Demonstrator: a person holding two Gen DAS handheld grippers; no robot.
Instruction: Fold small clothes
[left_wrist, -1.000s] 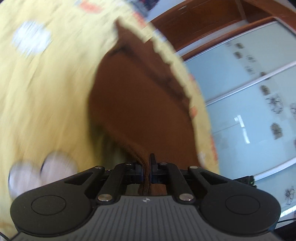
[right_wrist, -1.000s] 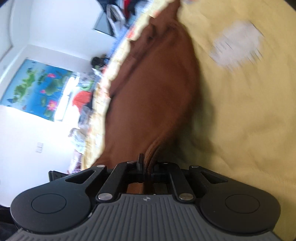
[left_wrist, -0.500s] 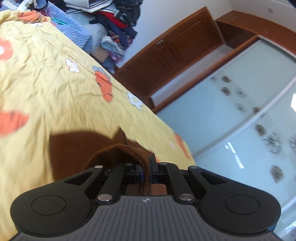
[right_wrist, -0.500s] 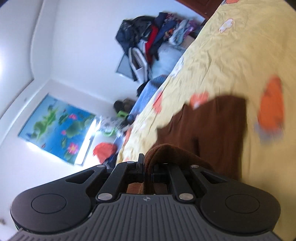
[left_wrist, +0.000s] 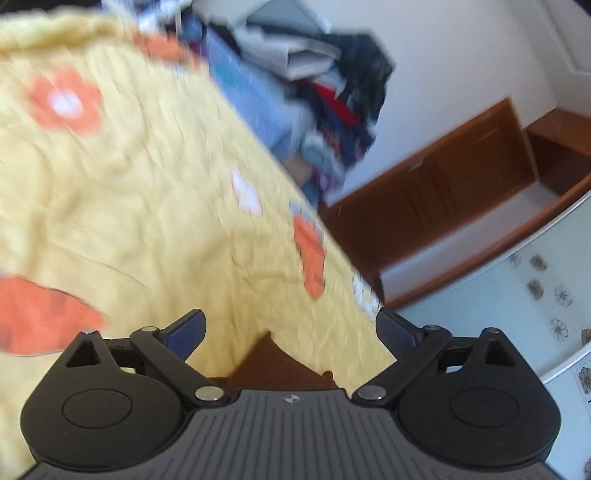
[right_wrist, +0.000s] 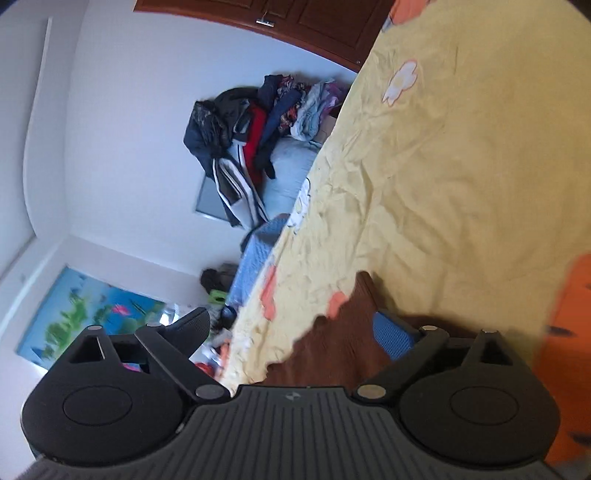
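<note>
A brown garment lies on the yellow flowered bedspread. Only a corner of it shows, just beyond my left gripper, which is open and empty with its jaws spread wide above the cloth. In the right wrist view more of the brown garment lies flat on the bedspread, under my right gripper, which is also open and empty. Most of the garment is hidden by the gripper bodies.
A heap of mixed clothes is piled against the white wall past the bed; it also shows in the left wrist view. A brown wooden cabinet and a frosted glass wardrobe door stand to the right of the bed.
Both grippers were shut on the brown garment's edge, carried it over, then opened and let it go. The garment now rests on the bedspread and both views have tilted up.
</note>
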